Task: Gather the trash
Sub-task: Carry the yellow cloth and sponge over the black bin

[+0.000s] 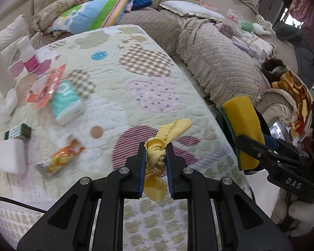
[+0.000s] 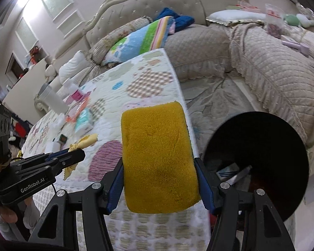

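A: Left gripper (image 1: 156, 159) status?
B: Jaws pinch a knotted yellow cloth scrap (image 1: 157, 156) above the patchwork quilted table cover (image 1: 115, 96).
A: Right gripper (image 2: 159, 179)?
B: Pads clamp a rectangular yellow sponge (image 2: 159, 156), beside the round black trash bin (image 2: 261, 146) on the floor.

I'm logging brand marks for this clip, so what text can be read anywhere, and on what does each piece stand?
"DAS": white letters on the right tongs, on the black body, left wrist view.
"GenRobot.AI": on the left tongs, on the body, right wrist view.
Large pale characters on the teal packet: blurred, unreadable.
Print on the green box and orange wrapper: too small and blurred.
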Demonstrator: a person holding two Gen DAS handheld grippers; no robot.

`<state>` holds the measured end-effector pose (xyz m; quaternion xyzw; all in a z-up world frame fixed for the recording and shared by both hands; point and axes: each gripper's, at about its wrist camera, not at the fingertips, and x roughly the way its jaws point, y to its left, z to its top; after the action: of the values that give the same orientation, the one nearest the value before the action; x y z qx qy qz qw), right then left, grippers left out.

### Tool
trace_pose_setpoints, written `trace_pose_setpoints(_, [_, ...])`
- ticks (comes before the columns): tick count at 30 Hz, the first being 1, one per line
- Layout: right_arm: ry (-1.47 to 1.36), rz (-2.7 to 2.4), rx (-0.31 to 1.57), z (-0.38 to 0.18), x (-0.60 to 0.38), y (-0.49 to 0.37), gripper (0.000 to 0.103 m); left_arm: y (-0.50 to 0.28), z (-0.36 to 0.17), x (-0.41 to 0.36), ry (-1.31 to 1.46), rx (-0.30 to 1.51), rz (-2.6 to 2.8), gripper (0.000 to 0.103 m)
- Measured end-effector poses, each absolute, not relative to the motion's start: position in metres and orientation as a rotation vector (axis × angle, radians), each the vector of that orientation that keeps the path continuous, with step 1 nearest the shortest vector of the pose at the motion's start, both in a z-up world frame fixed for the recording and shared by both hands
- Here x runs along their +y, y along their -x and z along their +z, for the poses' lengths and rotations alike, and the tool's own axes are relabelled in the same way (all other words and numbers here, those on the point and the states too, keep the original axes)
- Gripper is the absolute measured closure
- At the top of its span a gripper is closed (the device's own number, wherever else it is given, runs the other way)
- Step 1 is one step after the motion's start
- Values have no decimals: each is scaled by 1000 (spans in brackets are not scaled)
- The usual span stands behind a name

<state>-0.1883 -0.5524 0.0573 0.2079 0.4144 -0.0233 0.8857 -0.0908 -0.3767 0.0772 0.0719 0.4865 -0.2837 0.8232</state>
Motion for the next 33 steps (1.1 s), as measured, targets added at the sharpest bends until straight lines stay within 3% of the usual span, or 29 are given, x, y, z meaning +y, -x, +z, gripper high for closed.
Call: trace_pose_setpoints(33, [-519,-263,866,40,-642,238,42,109,64,-495,-227,1082,-765,88])
